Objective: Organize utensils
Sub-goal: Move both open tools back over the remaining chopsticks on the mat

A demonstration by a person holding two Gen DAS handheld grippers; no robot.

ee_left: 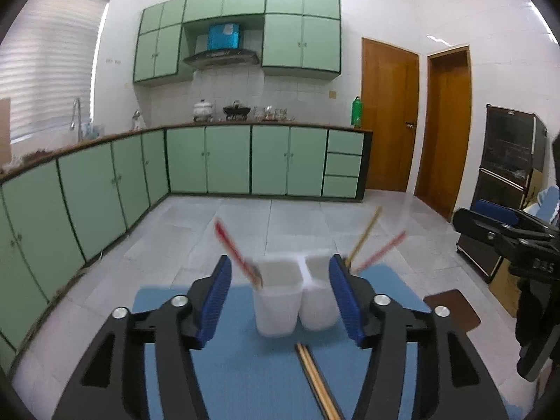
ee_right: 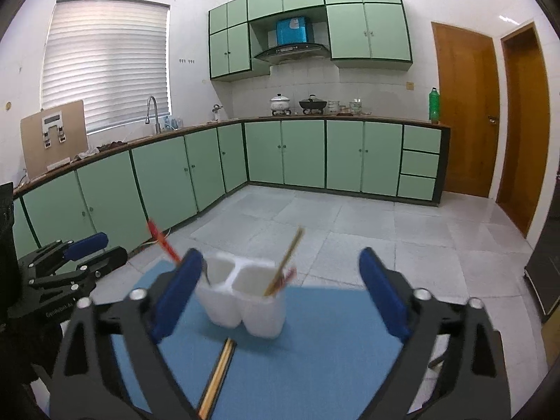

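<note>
A white two-compartment utensil holder (ee_left: 294, 297) (ee_right: 245, 301) stands on a blue mat (ee_left: 245, 367) (ee_right: 315, 343). A red-handled utensil (ee_left: 234, 248) (ee_right: 164, 241) leans out of its left compartment. A wooden chopstick (ee_left: 365, 232) (ee_right: 285, 260) and a red one (ee_left: 381, 250) lean out of its right compartment. A pair of wooden chopsticks (ee_left: 316, 381) (ee_right: 217, 374) lies flat on the mat in front of the holder. My left gripper (ee_left: 280, 297) is open and empty, just short of the holder. My right gripper (ee_right: 280, 301) is open and empty too, also facing the holder.
Green kitchen cabinets (ee_right: 315, 154) line the far walls across a tiled floor (ee_right: 350, 231). Two wooden doors (ee_left: 388, 119) stand at the right, with a dark cabinet (ee_left: 507, 175) beside them. The right gripper shows in the left wrist view (ee_left: 507, 231); the left gripper shows in the right wrist view (ee_right: 70, 262).
</note>
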